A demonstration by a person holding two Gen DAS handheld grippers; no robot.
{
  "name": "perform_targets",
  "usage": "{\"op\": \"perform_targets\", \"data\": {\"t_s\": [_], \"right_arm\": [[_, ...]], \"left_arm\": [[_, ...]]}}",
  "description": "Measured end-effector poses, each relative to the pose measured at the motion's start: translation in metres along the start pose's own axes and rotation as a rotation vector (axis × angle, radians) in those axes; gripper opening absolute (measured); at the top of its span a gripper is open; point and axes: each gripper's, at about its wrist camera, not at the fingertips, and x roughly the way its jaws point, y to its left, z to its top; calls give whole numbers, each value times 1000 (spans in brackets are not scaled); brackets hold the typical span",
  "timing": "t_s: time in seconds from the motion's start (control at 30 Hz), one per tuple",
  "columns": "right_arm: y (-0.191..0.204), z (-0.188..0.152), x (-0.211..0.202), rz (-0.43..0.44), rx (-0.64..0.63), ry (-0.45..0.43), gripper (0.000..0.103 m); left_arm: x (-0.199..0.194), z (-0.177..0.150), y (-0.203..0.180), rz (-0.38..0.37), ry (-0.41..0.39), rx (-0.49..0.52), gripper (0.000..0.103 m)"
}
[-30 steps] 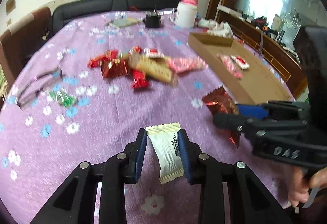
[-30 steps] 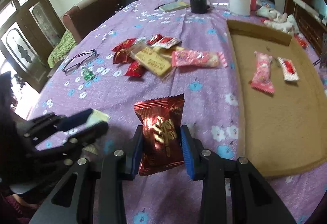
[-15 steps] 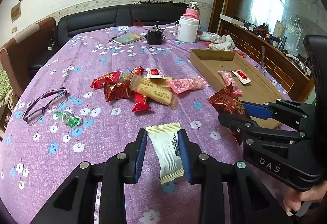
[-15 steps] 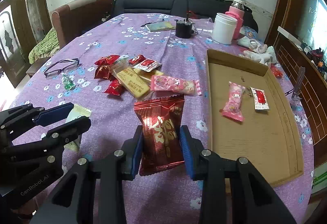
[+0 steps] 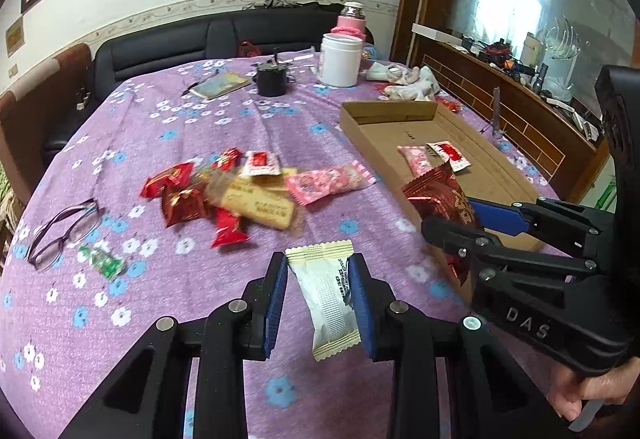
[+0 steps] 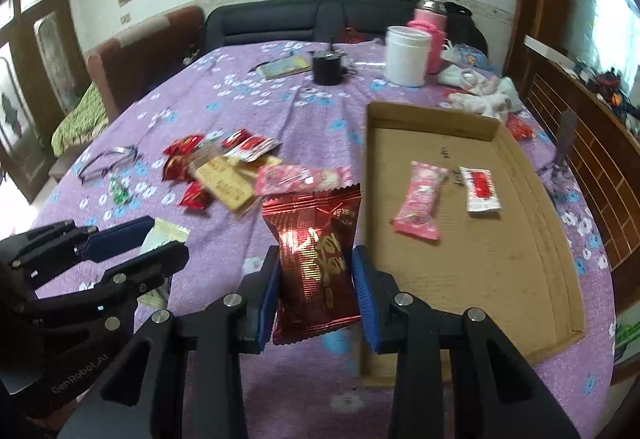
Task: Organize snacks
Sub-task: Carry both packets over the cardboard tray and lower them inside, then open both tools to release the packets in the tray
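Observation:
My left gripper (image 5: 318, 297) is shut on a white snack packet (image 5: 326, 297), held above the purple flowered tablecloth. My right gripper (image 6: 316, 279) is shut on a shiny red snack bag (image 6: 316, 259), lifted near the front left corner of the shallow cardboard tray (image 6: 532, 279). In the tray lie a pink packet (image 6: 420, 201) and a small white-and-red packet (image 6: 480, 189). A pile of loose snacks (image 5: 236, 195) lies mid-table: red wrappers, a yellow biscuit pack and a long pink pack (image 5: 328, 181). The left wrist view shows the right gripper (image 5: 472, 223) with its red bag at the right.
Glasses (image 5: 60, 231) and a green candy (image 5: 102, 261) lie at the left. At the far end stand a white jar (image 5: 340, 59), a pink flask (image 5: 352, 21), a black cup (image 5: 272, 79), a notebook (image 5: 220, 85) and crumpled cloths (image 5: 408, 83). A person's hand (image 5: 580, 397) holds the right gripper.
Both grippers have risen with their packets still held, and more of the room now shows. The right gripper has tipped up and shifted toward the tray's front left corner.

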Motion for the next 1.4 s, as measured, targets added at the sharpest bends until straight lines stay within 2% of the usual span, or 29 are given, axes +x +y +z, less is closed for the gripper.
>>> {"op": "perform_targets", "data": {"t_s": [0.2, 0.43, 0.6, 0.7, 0.87, 1.1, 1.17, 1.27, 1.3, 1.4], "right_arm": [[-50, 1, -3, -10, 128, -13, 34], [-110, -5, 5, -43, 276, -8, 34], [-144, -15, 20, -49, 381, 11, 34], [-160, -21, 28, -47, 428, 19, 34], [-166, -25, 40, -46, 431, 23, 35], [-160, -27, 42, -66, 396, -15, 38], [-157, -27, 43, -76, 380, -17, 40], [-159, -26, 40, -77, 388, -33, 41], [-160, -27, 37, -78, 397, -52, 41], [-168, -27, 26, -91, 427, -108, 42]], "left_arm": [[15, 19, -27, -52, 16, 15, 33], [39, 43, -81, -139, 27, 55, 32], [72, 45, -115, -167, 60, 74, 32], [88, 40, -123, -181, 82, 65, 32], [104, 34, -127, -177, 83, 71, 32], [105, 31, -131, -154, 28, 117, 32], [106, 29, -133, -171, 32, 128, 33], [103, 28, -133, -190, 19, 130, 51], [101, 28, -133, -186, 11, 130, 64], [95, 27, -131, -186, -20, 127, 67]]}}
